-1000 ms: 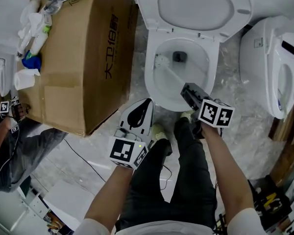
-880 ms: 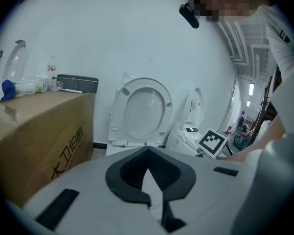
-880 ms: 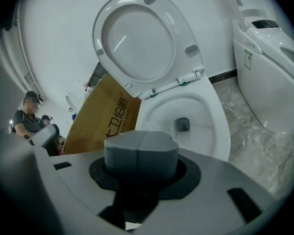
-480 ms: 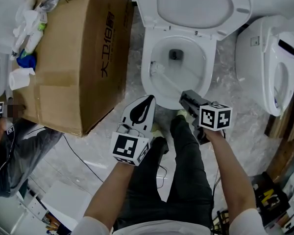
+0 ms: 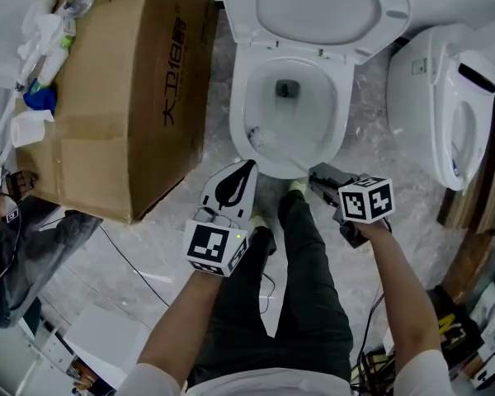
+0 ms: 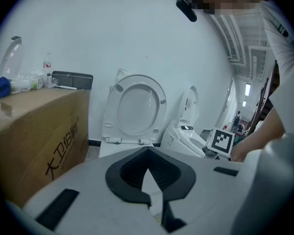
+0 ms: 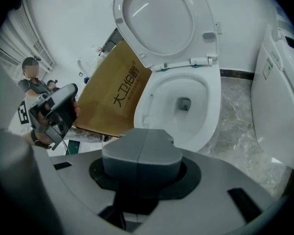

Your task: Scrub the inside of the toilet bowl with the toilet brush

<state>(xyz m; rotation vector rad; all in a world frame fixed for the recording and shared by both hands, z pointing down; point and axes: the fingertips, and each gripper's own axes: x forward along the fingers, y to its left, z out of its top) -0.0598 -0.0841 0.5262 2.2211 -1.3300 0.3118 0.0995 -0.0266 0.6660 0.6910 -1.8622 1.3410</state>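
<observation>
grey marbled floor carries a big cardboard box at left, an open toilet bowl with its lid up, and a second toilet at right. right gripper has its jaws clamped on the toilet brush, whose head sits against the bowl's near-left inner wall. left gripper hovers outside the bowl's near rim, jaws together, empty

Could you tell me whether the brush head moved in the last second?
Yes: the brush head slid from beside the drain toward the bowl's near rim.
</observation>
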